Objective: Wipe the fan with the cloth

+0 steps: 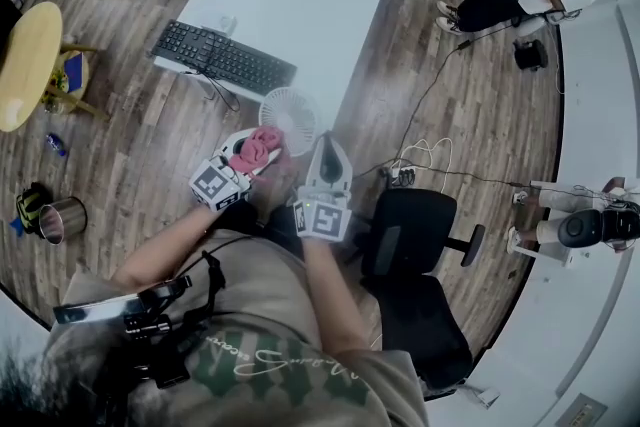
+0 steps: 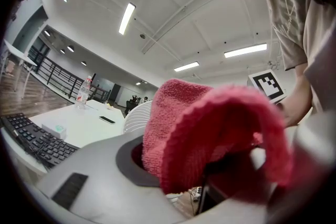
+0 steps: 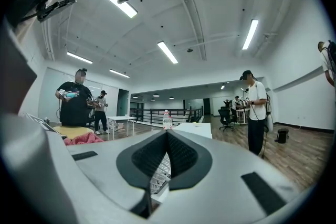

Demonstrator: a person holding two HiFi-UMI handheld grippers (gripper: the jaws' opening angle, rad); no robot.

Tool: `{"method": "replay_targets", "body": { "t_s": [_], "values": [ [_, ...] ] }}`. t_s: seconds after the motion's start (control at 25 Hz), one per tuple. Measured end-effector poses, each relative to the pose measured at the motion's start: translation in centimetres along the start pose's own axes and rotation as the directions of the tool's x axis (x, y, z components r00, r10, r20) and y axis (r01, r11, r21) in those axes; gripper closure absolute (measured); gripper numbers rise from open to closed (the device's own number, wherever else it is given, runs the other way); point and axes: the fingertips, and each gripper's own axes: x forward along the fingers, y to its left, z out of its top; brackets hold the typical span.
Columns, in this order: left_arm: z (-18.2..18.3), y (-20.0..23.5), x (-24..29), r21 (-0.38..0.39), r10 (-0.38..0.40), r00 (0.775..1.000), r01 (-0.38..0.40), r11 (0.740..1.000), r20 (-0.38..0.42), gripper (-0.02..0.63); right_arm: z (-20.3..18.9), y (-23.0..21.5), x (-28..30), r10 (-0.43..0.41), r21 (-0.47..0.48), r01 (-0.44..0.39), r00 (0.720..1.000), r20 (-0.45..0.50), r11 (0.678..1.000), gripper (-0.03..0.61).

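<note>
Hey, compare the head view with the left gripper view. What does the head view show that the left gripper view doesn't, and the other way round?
Only the head view shows the black office chair, the yellow round table and the metal bin on the floor. Only the left gripper view shows the ceiling lights and a black railing far off. Both show the pink cloth clamped in the left gripper, the white fan and the keyboard.

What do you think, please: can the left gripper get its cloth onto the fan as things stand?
Probably yes: the left gripper holds the cloth right beside the fan, with nothing between them; the right gripper is off to the side.
</note>
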Motion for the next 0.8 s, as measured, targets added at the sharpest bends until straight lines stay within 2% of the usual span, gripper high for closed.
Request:
{"method": "replay_targets", "body": {
  "t_s": [0.32, 0.8],
  "values": [
    [-0.4, 1.6, -0.6, -0.036, 0.018, 1.000, -0.019, 0.999, -0.011, 0.437, -0.5, 0.7, 0.7, 0.011, -0.005, -0.012, 1.000, -0.010, 1.000, 0.569],
    [-0.5, 3.2, -1.1, -0.057, -0.001, 1.000, 0.000, 0.998, -0.024, 0.436, -0.5, 0.6, 1.2, 0.009, -0.008, -0.009, 1.000, -0.011, 1.000, 0.569]
  ]
}}
